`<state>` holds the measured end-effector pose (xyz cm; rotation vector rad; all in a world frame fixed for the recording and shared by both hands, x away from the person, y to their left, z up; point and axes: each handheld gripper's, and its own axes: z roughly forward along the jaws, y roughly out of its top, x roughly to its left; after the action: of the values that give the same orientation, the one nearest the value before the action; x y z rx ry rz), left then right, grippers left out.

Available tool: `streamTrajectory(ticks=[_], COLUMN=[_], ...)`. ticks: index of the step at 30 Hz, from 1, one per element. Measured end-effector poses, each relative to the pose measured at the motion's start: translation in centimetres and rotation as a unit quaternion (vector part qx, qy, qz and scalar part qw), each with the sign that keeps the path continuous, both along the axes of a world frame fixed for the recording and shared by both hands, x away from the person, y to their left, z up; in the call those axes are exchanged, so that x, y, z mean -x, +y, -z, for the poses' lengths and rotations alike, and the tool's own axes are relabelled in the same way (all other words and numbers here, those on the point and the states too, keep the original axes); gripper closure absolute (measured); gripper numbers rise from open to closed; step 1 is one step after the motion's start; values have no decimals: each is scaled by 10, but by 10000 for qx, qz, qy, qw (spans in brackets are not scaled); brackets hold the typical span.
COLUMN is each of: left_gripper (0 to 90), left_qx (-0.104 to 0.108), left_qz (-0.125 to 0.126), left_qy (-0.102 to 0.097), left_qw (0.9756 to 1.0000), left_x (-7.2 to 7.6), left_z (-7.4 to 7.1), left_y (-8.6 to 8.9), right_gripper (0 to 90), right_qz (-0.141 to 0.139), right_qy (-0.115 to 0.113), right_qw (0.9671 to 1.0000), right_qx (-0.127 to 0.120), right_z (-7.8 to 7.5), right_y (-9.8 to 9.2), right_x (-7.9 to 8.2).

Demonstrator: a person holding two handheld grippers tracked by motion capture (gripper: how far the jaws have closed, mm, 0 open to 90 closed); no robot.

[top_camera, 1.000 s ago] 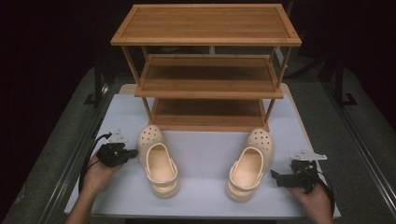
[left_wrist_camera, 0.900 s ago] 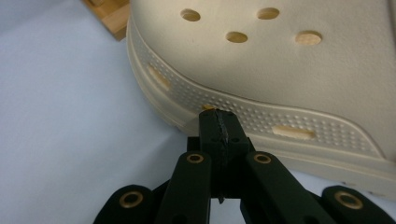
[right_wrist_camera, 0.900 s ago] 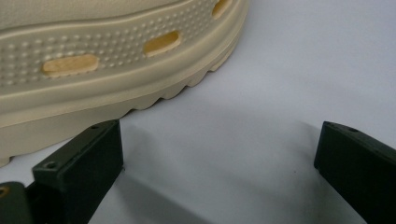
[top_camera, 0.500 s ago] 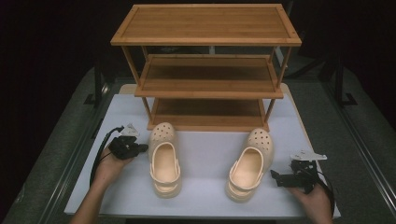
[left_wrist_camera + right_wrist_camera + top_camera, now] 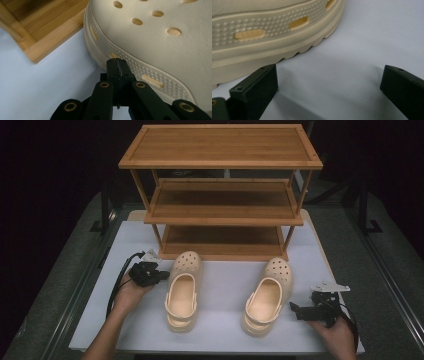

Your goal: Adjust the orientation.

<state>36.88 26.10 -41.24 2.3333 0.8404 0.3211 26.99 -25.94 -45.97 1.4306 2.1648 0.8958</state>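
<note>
Nearest, the right gripper [image 5: 300,310] rests on the white table [image 5: 220,285] with its jaws spread wide and nothing between them, just beside the right clog [image 5: 267,295]. Farther up, the left gripper [image 5: 159,275] has its jaws pressed together, empty, its tips touching the side of the left clog [image 5: 182,290] near the toe. Beyond both clogs stands the wooden shoe rack [image 5: 222,195]

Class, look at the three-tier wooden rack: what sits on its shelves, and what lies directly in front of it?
The wooden rack has nothing on the visible parts of its top, middle and bottom shelves; their back portions are shadowed or covered by the tier above. In front, on the white table, lie the left clog and right clog.
</note>
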Motion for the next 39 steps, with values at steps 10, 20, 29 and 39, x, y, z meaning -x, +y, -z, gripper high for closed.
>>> streamTrajectory(ticks=[10, 20, 29, 39], left_gripper=[900, 900, 731, 540], left_qx=[46, 187, 587, 938], left_qz=[139, 177, 253, 461], left_qy=[8, -10, -112, -57], left_qw=[9999, 9997, 9979, 9945], left_x=[-5, -5, 22, 50], left_z=[1, -1, -32, -38], left_y=[-25, -25, -6, -16], right_gripper=[8, 8, 8, 8], right_qz=[3, 3, -1, 6], right_qy=[7, 6, -4, 8], right_qw=[10000, 10000, 10000, 10000], right_qx=[-5, -5, 2, 2], right_z=[0, 0, 0, 0], right_y=[0, 0, 0, 0], right_x=[0, 0, 0, 0])
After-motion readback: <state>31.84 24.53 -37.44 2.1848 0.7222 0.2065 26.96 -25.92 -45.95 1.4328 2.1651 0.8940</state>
